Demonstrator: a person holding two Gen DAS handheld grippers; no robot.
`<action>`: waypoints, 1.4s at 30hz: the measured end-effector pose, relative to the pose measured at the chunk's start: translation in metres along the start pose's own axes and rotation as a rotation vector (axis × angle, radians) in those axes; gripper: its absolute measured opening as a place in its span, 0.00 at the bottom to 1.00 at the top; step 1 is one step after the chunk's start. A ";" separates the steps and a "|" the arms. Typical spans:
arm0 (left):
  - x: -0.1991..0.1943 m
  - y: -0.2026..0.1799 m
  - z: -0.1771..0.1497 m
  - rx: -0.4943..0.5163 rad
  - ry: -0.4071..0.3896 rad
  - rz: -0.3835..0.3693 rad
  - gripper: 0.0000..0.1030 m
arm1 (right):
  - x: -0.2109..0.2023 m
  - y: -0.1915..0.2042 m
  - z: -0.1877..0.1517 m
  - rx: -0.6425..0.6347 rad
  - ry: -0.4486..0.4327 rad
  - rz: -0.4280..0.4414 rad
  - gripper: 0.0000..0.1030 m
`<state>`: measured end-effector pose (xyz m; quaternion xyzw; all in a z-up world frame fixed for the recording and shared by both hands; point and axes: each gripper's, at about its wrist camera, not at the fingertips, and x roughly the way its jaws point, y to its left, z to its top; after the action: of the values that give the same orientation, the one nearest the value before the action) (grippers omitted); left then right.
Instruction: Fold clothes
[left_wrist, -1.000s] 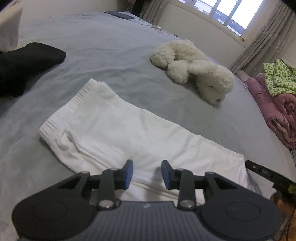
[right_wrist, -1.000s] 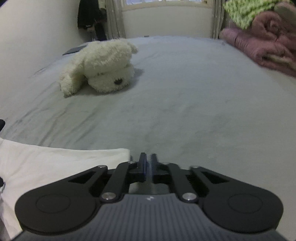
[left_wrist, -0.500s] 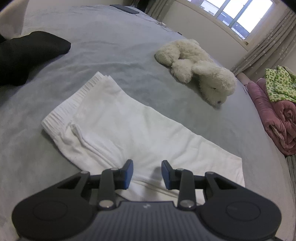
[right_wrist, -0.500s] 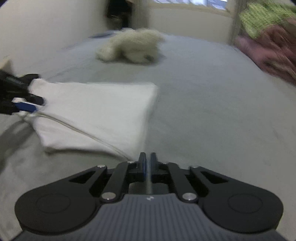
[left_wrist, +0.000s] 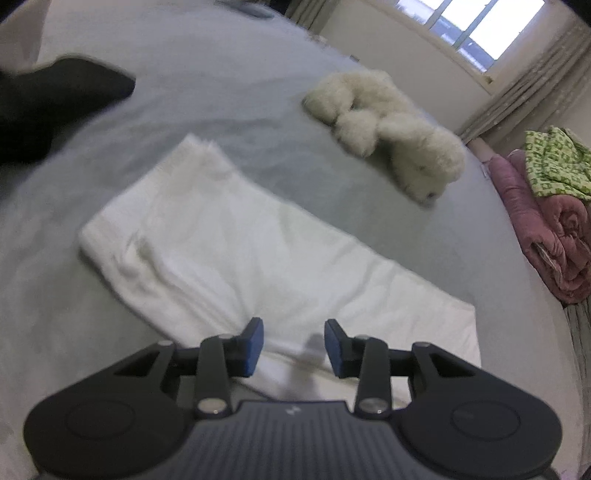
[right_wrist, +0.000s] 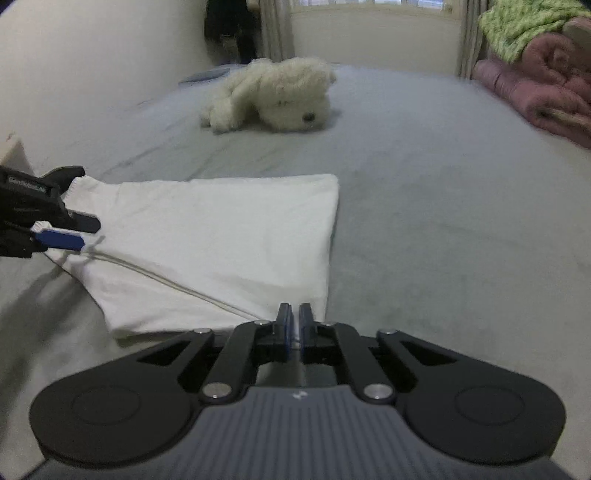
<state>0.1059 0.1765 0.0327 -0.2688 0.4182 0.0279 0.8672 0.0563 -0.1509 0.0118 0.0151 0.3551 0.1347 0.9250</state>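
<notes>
**On the grey bed: white garment laid flat between two grippers**

Across the grey bedsheet (left_wrist: 229, 85) a white garment (left_wrist: 236, 254) is spread flat, folded lengthwise. Over its near edge the left gripper (left_wrist: 293, 345) is held with its blue pads parted, nothing between them. At the garment's near corner the right gripper (right_wrist: 294, 326) is seen with its jaws pressed almost together; a thin sliver of white shows between them. A plush toy (right_wrist: 275, 94) is seen further up the bed, well apart from the garment, and pink bedding (left_wrist: 543, 229) is piled at the side.
</notes>
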 end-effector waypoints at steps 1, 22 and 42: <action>-0.001 0.002 0.000 -0.007 0.005 -0.006 0.36 | -0.001 -0.001 -0.004 0.001 -0.003 -0.002 0.01; -0.009 -0.016 0.003 0.172 -0.038 0.101 0.47 | 0.008 0.010 0.030 0.112 -0.042 0.050 0.17; -0.007 -0.010 0.007 0.240 -0.036 0.173 0.48 | 0.059 0.097 0.040 -0.112 -0.002 0.154 0.28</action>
<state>0.1088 0.1724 0.0456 -0.1255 0.4246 0.0573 0.8948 0.1013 -0.0391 0.0152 -0.0092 0.3441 0.2251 0.9115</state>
